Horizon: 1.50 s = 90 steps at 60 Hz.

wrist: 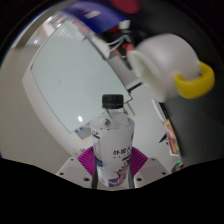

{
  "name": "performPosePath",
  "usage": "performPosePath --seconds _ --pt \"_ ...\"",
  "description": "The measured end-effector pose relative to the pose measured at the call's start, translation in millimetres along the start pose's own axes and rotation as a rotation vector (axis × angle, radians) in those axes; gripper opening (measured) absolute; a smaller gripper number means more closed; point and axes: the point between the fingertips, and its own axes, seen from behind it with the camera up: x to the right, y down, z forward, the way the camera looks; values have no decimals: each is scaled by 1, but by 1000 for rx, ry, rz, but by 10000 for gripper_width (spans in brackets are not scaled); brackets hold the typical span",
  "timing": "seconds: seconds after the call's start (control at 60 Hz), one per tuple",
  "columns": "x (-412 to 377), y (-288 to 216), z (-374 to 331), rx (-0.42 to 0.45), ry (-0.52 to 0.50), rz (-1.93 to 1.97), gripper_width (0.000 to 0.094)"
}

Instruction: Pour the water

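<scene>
Between my two fingers stands one clear plastic water bottle (113, 140), upright, with a dark cap on top and a white label with printing low on its body. My gripper (112, 166) has its two purple pads (88, 160) on either side of the bottle's lower part; the pads look to lie against its sides, though the bottle's base hides where they meet it, so I cannot tell for sure whether I am pressing on it or merely standing about it. I count one bottle and one cap. Beyond the bottle lies one pale, rounded table surface (70, 75), light grey-white, with its rim curving round. Further ahead and to the right stands one white jug-like vessel (160, 58) with one yellow handle (192, 80) on its right side; it is well apart from the bottle and sits higher in my view. Near the far side of the table there is a clutter of small things, among them something blue and something red, too small for me to name. Just right of the bottle a small flat item with a coloured face lies on the surface, and I cannot make out what it is.
</scene>
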Motion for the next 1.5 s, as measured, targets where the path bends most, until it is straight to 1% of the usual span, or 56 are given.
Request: performPosePath --seconds 0.067,0.15,0.183,0.2,0.267,0.317,0.333,0.35,0.4,0.45,0.483,0.567,0.6,0.7,0.733,0.767,0.867,0.983,1.0,1.033,1.1,1.117,1.133,1.217,1.25,1.283,1.367,1.433,1.5 --pt "-20 16 -3 -45 36 -200 400" --pt "-64 27 -3 -87 73 -572 404" --pt "-83 22 -14 -93 61 -728 402" --pt "-87 26 -5 -88 72 -807 400" --pt "-131 14 -6 -62 81 -1120 400" --pt "-157 -5 -10 -24 107 -1352 400" --pt "-172 -16 -22 -6 104 -1425 401" --pt "-170 -21 -16 11 134 -1502 402" --pt "-182 -46 -21 45 183 -1698 403" --pt "-187 -83 -35 70 246 -1853 403" --pt "-181 -99 -37 82 309 -1932 401" --pt "-157 -158 -54 84 458 -2093 401" --pt "-144 -191 -65 62 517 -2128 401" --pt "-89 -238 -81 14 685 -2108 401" --pt "-75 -263 -87 -2 717 -2103 402" --pt "-64 -274 -93 -19 747 -2101 402" --pt "-37 -297 -98 -55 798 -2062 400" --pt "-17 -311 -109 -63 828 -2010 402" --pt "-14 -312 -112 -66 837 -2010 433" --pt "-17 -312 -110 -48 808 -2026 407" --pt "-15 -310 -114 -45 810 -2035 429" --pt "-16 -310 -114 -41 806 -2035 456" --pt "-15 -310 -114 -41 807 -2032 455" --pt "-15 -311 -115 -44 814 -2010 522" --pt "-15 -312 -116 -51 826 -1999 553" --pt "-15 -315 -121 -54 859 -1985 593" --pt "-20 -312 -132 -48 917 -1974 859" --pt "-28 -299 -144 -54 938 -1970 836" --pt "-41 -285 -163 -44 985 -1968 843"
